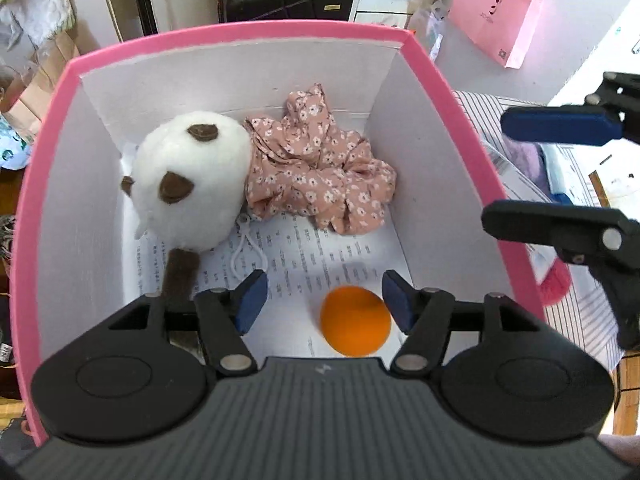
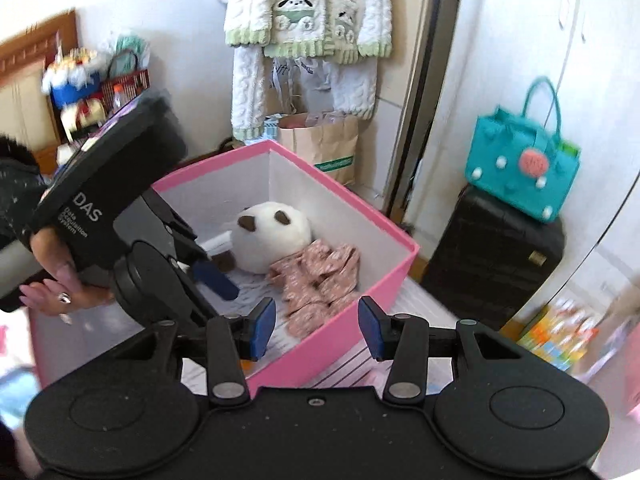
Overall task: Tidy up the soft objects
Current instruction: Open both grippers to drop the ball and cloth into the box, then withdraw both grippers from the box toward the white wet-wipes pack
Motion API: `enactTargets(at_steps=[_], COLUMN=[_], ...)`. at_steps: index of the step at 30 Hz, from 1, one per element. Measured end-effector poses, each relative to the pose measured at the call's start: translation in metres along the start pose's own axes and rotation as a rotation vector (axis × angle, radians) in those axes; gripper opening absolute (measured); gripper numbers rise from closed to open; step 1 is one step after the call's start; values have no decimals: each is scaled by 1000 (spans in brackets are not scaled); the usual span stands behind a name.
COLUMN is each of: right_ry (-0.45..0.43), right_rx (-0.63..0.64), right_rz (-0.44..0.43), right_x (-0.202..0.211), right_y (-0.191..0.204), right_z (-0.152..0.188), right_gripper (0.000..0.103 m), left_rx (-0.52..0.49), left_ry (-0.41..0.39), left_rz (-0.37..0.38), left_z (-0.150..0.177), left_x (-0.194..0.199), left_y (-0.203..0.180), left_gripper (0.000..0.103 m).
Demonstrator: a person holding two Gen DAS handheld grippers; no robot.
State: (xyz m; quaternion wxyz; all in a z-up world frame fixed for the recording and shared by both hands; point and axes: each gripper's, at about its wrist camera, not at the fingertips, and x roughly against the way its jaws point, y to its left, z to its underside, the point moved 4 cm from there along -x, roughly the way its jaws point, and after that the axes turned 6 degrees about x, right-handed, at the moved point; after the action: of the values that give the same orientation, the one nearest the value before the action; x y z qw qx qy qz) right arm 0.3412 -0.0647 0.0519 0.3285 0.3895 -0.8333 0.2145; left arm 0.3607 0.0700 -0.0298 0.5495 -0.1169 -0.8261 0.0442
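Note:
A pink box (image 1: 248, 34) with white inner walls holds a white plush with brown ears (image 1: 192, 176), a crumpled pink floral cloth (image 1: 316, 168) and an orange ball (image 1: 355, 320). My left gripper (image 1: 324, 300) is open above the box's near end; the ball lies loose below, between its blue pads. My right gripper (image 1: 532, 172) is open and empty at the right, outside the box. In the right wrist view the right gripper (image 2: 316, 326) hovers open over the box's (image 2: 340, 344) near wall, with the plush (image 2: 272, 242) and cloth (image 2: 316, 284) inside.
A printed paper sheet (image 1: 304, 248) lines the box floor. A black suitcase (image 2: 496, 260) with a teal bag (image 2: 524, 168) stands beyond the box. A pink paper bag (image 1: 496, 16) hangs at the right. A striped cloth (image 1: 580, 312) with papers lies right of the box.

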Motion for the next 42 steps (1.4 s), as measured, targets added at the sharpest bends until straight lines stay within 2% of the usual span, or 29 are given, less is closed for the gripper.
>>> enactTargets(at_steps=[4, 8, 17, 27, 32, 36, 42], right_ry=[-11, -26, -85, -120, -129, -138, -168], right_rx=[-85, -113, -107, -110, -112, -126, -157], right_rz=[-63, -74, -64, -47, -13, 24, 28], right_x=[10, 25, 78, 131, 158, 178, 197], right_y=[-5, -2, 13, 20, 22, 19, 15], right_z=[11, 19, 35, 62, 83, 103, 133], right_gripper=[51, 51, 52, 52, 54, 55, 57], left_rx=[-5, -24, -113, -209, -255, -298, -290], left_ry=[-4, -19, -96, -160, -201, -278, -347], left_rz=[-25, -41, -61, -76, -42, 1, 79], left_z=[11, 25, 58, 89, 103, 115, 126], left_x=[19, 44, 103, 151, 168, 182, 181], left_y=[-5, -13, -45, -84, -107, -124, -149], left_gripper=[67, 67, 69, 71, 72, 74, 75])
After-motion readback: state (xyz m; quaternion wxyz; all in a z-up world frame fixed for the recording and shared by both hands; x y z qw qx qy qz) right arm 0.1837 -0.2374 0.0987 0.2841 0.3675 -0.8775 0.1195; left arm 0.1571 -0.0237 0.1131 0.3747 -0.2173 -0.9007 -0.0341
